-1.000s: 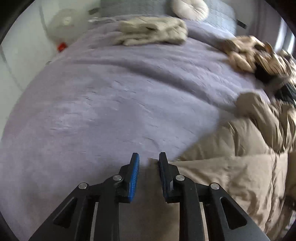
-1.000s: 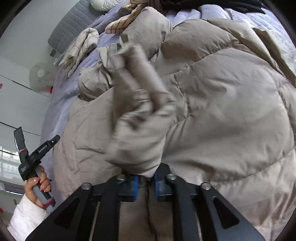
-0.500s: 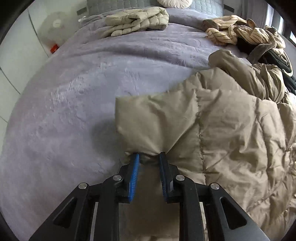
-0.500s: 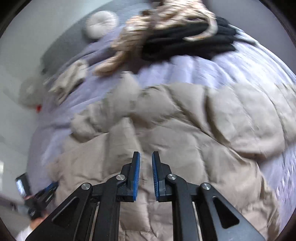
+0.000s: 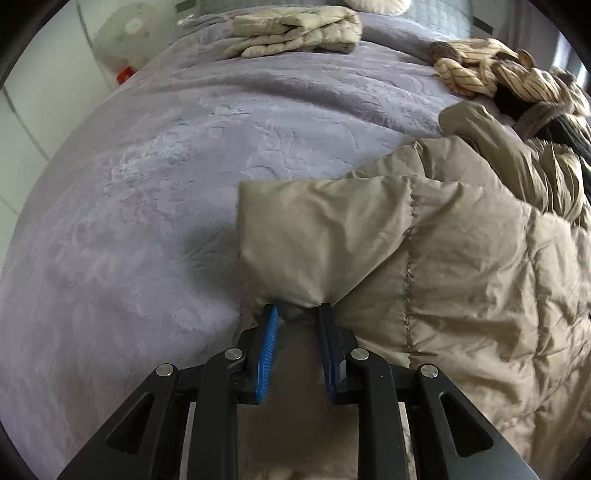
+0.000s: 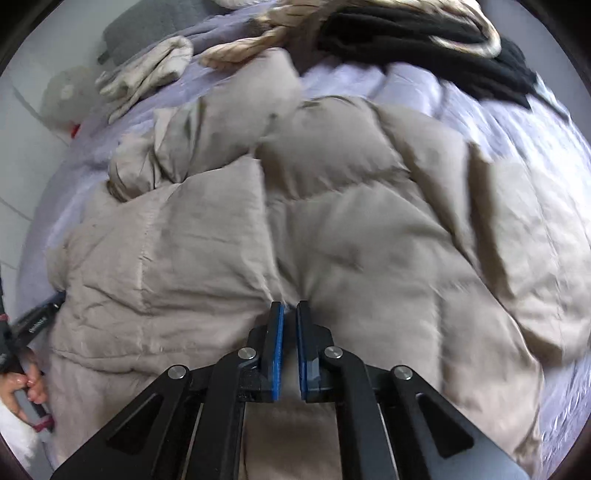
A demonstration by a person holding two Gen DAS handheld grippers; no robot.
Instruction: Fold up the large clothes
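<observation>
Since half a second ago, my left hand-held gripper (image 5: 297,312) has kept its pinch on the corner of the beige quilted puffer coat (image 5: 436,266), and the corner looks nearer in the left wrist view. Its blue-padded fingers clamp a bunched fold of the fabric, and the corner flap stands up over the lilac plush bedspread (image 5: 155,192), casting a shadow on it. At the far end of the bed lies a folded cream quilted garment (image 5: 299,29), and to the right sits a heap of striped cream-and-brown clothing (image 5: 491,70) beside dark clothes.

From the right wrist, my right hand-held gripper (image 6: 290,308) has come lower onto the coat than it was half a second ago. Its blue pads are nearly pressed together with a narrow gap, their tips at a crease in the coat's middle; I cannot tell whether any fabric is caught between them. The coat spreads wide across the bed, one sleeve (image 6: 207,125) crumpled toward the upper left. Black clothing (image 6: 417,40) lies beyond it. At the left edge my left hand (image 6: 22,384) grips the other tool's handle.
</observation>
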